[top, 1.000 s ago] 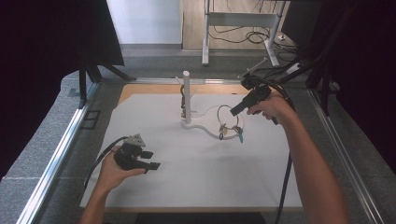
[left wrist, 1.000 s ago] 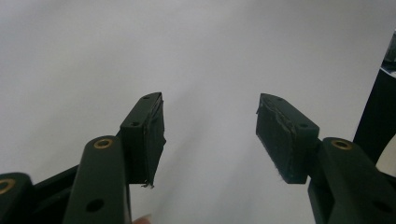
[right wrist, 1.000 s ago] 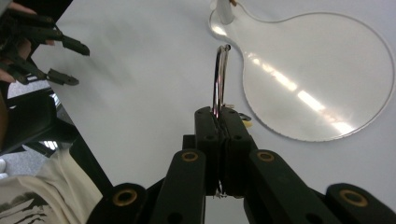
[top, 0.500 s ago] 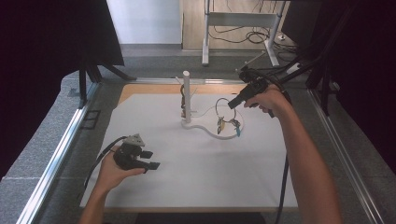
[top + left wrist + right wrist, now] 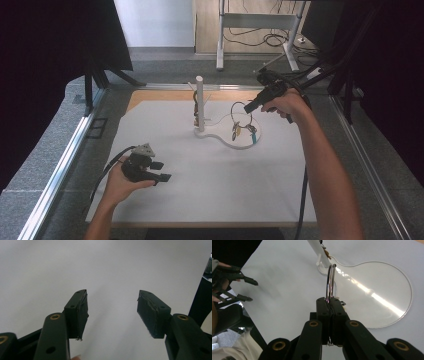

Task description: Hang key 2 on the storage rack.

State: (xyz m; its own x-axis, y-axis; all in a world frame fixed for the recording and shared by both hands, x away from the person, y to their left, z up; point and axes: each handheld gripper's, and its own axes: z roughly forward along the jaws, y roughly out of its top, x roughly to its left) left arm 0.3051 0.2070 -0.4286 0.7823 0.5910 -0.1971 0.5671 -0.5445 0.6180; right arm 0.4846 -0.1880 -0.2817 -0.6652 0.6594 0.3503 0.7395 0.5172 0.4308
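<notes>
Grey carpet floor (image 5: 165, 65), white desk frame (image 5: 260, 20), tangled cables (image 5: 250, 37), black curtains (image 5: 45, 60)

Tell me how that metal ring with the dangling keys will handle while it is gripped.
The ring looks stiff and thin, so it may pivot between the right gripper pads. The hanging keys will probably swing freely. It seems light.

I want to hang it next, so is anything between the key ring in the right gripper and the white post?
Nothing visible. The right gripper holds the key ring lifted over the clear base, with open air to the white post.
</notes>
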